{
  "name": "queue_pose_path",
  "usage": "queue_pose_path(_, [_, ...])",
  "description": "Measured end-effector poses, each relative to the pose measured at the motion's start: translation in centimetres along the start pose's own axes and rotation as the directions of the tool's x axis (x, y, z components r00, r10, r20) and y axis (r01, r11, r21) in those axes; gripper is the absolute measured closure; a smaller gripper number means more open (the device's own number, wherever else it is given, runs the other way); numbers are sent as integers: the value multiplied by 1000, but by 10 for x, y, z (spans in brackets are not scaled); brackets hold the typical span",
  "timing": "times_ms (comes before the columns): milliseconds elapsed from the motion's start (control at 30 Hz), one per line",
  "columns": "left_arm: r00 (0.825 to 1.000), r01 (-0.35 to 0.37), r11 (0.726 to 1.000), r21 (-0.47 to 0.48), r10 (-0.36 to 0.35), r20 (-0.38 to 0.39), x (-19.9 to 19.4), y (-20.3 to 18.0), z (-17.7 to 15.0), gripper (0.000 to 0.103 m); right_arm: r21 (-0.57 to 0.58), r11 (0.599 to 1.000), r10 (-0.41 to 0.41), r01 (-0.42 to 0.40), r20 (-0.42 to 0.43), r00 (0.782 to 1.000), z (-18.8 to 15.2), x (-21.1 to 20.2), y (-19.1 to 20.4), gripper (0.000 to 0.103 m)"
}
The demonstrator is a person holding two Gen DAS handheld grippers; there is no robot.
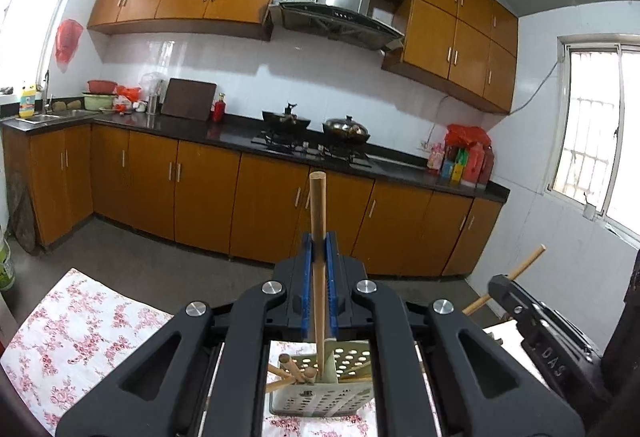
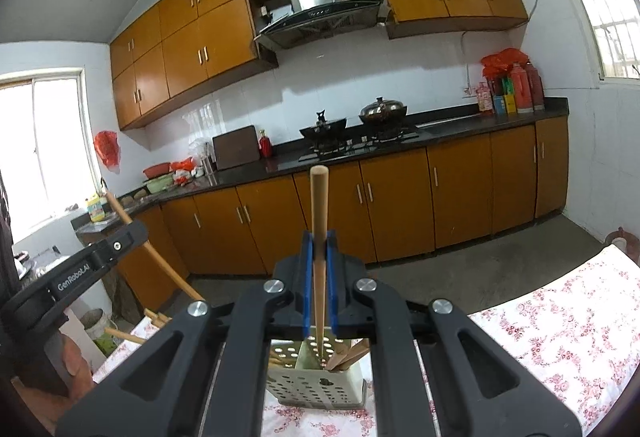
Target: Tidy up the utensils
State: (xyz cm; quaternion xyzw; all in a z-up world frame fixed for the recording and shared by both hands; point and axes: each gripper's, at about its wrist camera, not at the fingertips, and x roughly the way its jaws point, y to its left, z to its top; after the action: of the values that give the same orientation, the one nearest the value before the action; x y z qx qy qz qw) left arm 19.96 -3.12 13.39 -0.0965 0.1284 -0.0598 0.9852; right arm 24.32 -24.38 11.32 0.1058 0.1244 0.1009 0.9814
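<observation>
My left gripper [image 1: 319, 249] is shut on a wooden chopstick [image 1: 318, 221] that stands upright, its lower end down in the perforated pale-green utensil holder [image 1: 320, 403]. My right gripper [image 2: 319, 247] is shut on another wooden chopstick [image 2: 319, 213], also upright, its tip in the same holder [image 2: 316, 387]. The holder stands on the floral tablecloth [image 1: 80, 337] and has several wooden utensils in it. Each gripper shows in the other's view: the right one [image 1: 536, 313] at the right edge, the left one [image 2: 92, 261] at the left edge.
The table with the floral cloth [image 2: 560, 325] lies below both grippers. Beyond it is grey floor and a kitchen counter [image 1: 240, 133] with a stove, two pots [image 1: 346, 127], a cutting board and a sink [image 1: 48, 117]. Orange cabinets line the wall.
</observation>
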Motion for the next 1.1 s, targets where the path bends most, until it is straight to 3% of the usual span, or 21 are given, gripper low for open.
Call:
queue_pose_path(100, [1000, 16, 1000, -2, -16, -20, -1, 1, -2, 96, -10, 1000, -2, 2, -19, 1000, -3, 4, 2, 93])
queue_pose_path(200, [1000, 28, 1000, 10, -28, -13, -9, 0, 2, 93, -11, 1000, -3, 3, -12, 1000, -4, -2, 3, 83])
queue_pose_path(267, [1000, 30, 999, 11, -30, -8, -14, 1, 5, 82, -14, 1000, -5, 5, 3, 1000, -1, -10, 3, 78])
queue_pose_path(300, [999, 34, 999, 7, -34, 1, -19, 3, 7, 68, -17, 1000, -6, 7, 9, 1000, 0, -13, 3, 78])
queue_pose_path(333, [999, 36, 999, 5, -36, 12, -25, 4, 9, 62, -19, 1000, -8, 9, 20, 1000, 2, -19, 3, 76])
queue_pose_path(400, [999, 43, 999, 6, -43, 26, -34, 6, 12, 61, -22, 1000, -11, 12, 37, 999, 4, -30, 2, 69])
queue_pose_path(567, [998, 44, 999, 24, -45, 43, -61, 12, 13, 50, -37, 999, -35, 37, 62, 997, 0, -62, -1, 44])
queue_pose_path(633, [998, 35, 999, 37, -37, 50, -73, 17, 9, 37, -49, 997, -48, 51, 62, 997, -7, -75, -1, 35])
queue_pose_path(767, [998, -17, 998, 65, 12, 68, -95, 31, -8, 18, -87, 991, -97, 105, 95, 991, -28, -103, 2, 4])
queue_pose_path(800, [997, -32, 997, 68, 28, 68, -97, 34, -11, 10, -96, 988, -112, 123, 111, 987, -33, -110, 3, 4])
queue_pose_path(900, [996, -69, 994, 84, 63, 66, -107, 42, -27, 2, -136, 975, -158, 175, 126, 979, -53, -127, 8, 4])
queue_pose_path(1100, [992, -122, 985, 124, 118, 37, -122, 54, -71, 2, -147, 973, -170, 179, 69, 983, -91, -138, 17, 4])
